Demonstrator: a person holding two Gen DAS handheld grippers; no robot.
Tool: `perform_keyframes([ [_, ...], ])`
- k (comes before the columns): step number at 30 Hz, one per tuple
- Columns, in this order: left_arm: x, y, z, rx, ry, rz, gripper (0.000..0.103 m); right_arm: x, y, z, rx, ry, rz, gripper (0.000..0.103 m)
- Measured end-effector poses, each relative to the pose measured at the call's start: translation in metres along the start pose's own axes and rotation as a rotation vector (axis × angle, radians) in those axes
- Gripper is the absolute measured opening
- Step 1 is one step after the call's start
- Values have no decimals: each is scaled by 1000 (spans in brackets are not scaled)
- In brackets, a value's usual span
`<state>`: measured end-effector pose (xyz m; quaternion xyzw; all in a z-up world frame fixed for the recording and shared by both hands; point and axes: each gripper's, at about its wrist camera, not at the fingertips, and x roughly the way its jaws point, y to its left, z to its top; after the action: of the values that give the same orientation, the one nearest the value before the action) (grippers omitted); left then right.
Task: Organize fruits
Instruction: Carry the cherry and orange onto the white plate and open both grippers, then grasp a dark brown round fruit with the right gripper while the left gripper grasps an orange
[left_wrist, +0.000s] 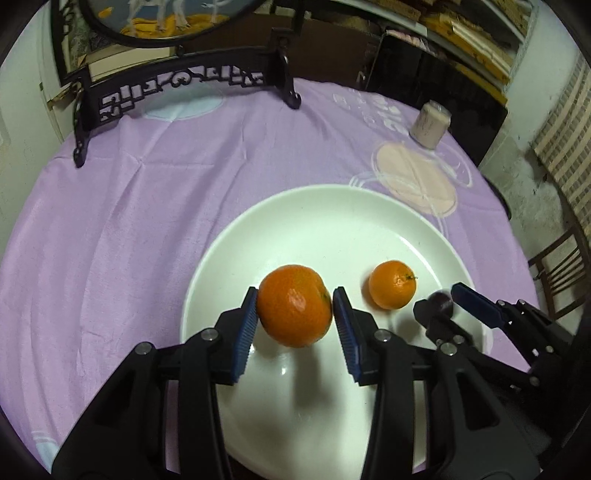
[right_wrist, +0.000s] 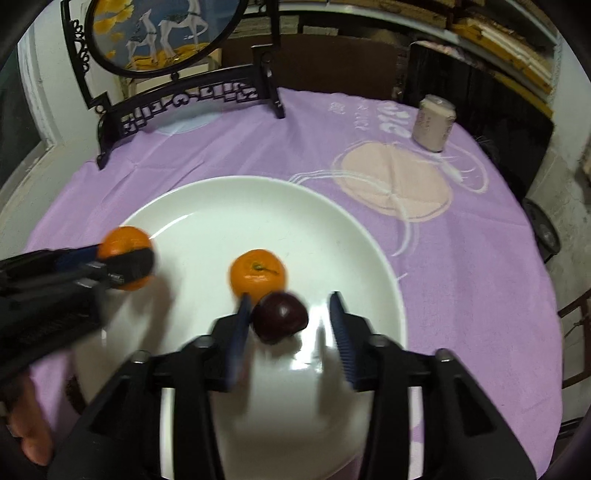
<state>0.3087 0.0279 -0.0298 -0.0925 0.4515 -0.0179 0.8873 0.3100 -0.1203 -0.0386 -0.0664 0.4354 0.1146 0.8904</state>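
A white plate (left_wrist: 332, 214) lies on the purple tablecloth. My left gripper (left_wrist: 295, 295) is shut on a large orange (left_wrist: 294, 305) and holds it above the plate's left part; it also shows in the right wrist view (right_wrist: 127, 258). A smaller orange (left_wrist: 392, 284) rests on the plate, also seen in the right wrist view (right_wrist: 258, 275). My right gripper (right_wrist: 290, 304) is open over the plate. A dark purple plum (right_wrist: 280, 317) sits between its fingers, touching the left pad and apart from the right one. The image is blurred there.
A black carved stand (left_wrist: 177, 88) with a round painted screen stands at the table's back left. A pale cylindrical cup (left_wrist: 430, 123) stands at the back right. A wooden chair (left_wrist: 561, 273) is beside the table's right edge.
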Motion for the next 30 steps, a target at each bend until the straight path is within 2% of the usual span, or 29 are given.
perform_keyframes([
  [4, -43, 5, -14, 0, -104, 7, 65, -22, -3, -18, -10, -43, -26, 45],
  [7, -81, 9, -46, 38, -166, 30, 65, -50, -5, -39, -7, -77, -14, 45],
  [11, -117, 20, -103, 61, -200, 14, 67, -97, -1, -89, -25, -136, 16, 47],
  [18, -136, 25, -183, 131, -136, -31, 72, -133, 4, -160, -62, -97, 36, 51],
  [20, -138, 23, -198, 154, -123, -33, 79, -137, 5, -176, -67, -73, 45, 51],
  [23, -138, 20, -210, 165, -112, -31, 80, -137, 5, -194, -58, -35, 55, 51],
  [30, -135, 17, -222, 183, -82, -44, 80, -133, 12, -208, -79, 17, 69, 51],
])
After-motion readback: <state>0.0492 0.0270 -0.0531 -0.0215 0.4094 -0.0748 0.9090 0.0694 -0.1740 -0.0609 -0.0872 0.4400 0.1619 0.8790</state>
